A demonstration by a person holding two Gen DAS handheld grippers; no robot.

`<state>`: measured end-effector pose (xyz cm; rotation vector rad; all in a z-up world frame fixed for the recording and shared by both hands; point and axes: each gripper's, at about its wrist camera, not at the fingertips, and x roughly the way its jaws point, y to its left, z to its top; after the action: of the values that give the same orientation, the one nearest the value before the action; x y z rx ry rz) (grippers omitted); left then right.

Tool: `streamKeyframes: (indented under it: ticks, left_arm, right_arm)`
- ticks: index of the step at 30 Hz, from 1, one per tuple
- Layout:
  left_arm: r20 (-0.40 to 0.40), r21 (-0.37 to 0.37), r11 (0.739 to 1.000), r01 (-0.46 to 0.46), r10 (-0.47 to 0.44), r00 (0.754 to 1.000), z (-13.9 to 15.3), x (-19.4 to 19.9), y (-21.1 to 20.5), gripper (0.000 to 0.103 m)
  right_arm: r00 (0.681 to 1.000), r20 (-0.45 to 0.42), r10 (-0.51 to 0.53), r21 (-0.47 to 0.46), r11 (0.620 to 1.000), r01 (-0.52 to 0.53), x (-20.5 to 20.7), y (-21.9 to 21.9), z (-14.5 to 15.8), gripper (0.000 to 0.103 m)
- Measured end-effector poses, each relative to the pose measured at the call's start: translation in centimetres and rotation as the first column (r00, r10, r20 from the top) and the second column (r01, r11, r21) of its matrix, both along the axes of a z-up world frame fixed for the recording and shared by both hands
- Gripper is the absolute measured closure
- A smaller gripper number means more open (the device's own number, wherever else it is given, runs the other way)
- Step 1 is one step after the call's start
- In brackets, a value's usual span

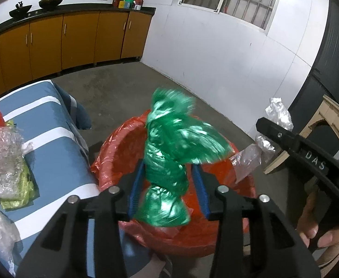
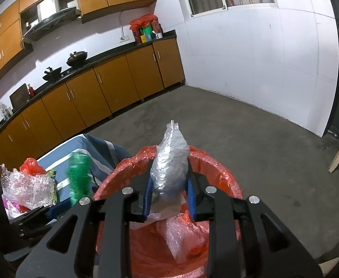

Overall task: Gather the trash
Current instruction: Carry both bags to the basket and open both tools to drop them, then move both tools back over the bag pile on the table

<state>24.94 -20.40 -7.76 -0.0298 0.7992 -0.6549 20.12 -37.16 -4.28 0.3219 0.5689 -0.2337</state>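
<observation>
A bin [image 1: 113, 153] lined with a red bag stands on the concrete floor just right of a bench [image 1: 53, 139] under a blue-and-white striped cloth. Both tongs hang over the bin's mouth, tilted down.

The left tongs [image 1: 167, 185] have a crumpled green bag [image 1: 169, 153] between their blue pads. The pads stand a little apart from it on both sides, so the jaws are partly open and the bag, blurred, looks loose between them, above the bin. In the right view the same green bag [image 2: 78, 173] shows at the left, by the bench edge.

The right tongs [image 2: 169, 192] have a clear plastic wad [image 2: 169, 162] between the pads, its tip pointing up and away. The jaws are narrow; whether the pads still press it I cannot tell. A hand [image 1: 320, 229] grips the right tool's handle at the right edge of the left view.

In the bin lies one clear wrap [image 2: 181, 236]. On the bench are one red bag [image 2: 30, 166], a clear bubble-wrap heap [image 2: 28, 190] and a yellow-green wrapper [image 1: 23, 190].
</observation>
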Motion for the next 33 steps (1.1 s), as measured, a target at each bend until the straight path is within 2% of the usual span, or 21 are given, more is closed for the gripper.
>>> streamKeyframes:
  ticks: [3,9,14,23,26,29,33]
  left_arm:
    - [-0.013,0.0,1.0,-0.009,0.009,1.0,-0.3,0.1,0.2,0.057]
    - [-0.013,0.011,0.999,-0.038,0.038,0.999,-0.6,0.1,1.4,0.056]
    - [0.017,0.013,0.994,-0.105,0.105,0.994,-0.3,-0.5,3.7,0.047]
    - [0.104,0.027,0.976,-0.215,0.211,0.972,1.1,-3.0,9.1,0.044]
    - [0.137,0.029,0.962,-0.273,0.267,0.954,1.5,-4.0,11.7,0.042]
    - [0.167,0.029,0.935,-0.353,0.343,0.924,1.7,-5.0,15.3,0.04]
    - [0.182,0.025,0.874,-0.486,0.474,0.861,1.8,-6.5,21.2,0.039]
  right_arm:
    - [1.0,-0.001,-0.001,0.01,1.0,0.001,0.1,-0.2,-0.2,0.068]
    - [1.0,0.001,-0.007,0.009,1.0,0.007,-0.5,-0.5,-0.1,0.067]
    - [1.0,0.002,0.012,-0.03,0.999,-0.012,-0.6,0.3,0.1,0.067]
    - [0.994,-0.002,0.108,-0.069,0.992,-0.108,0.0,4.2,0.3,0.067]
    - [0.987,-0.005,0.162,-0.079,0.984,-0.162,0.2,6.2,0.3,0.067]
    - [0.972,-0.006,0.234,-0.085,0.969,-0.234,0.5,8.9,0.4,0.067]
    - [0.936,-0.014,0.352,-0.08,0.933,-0.352,1.3,13.4,0.2,0.067]
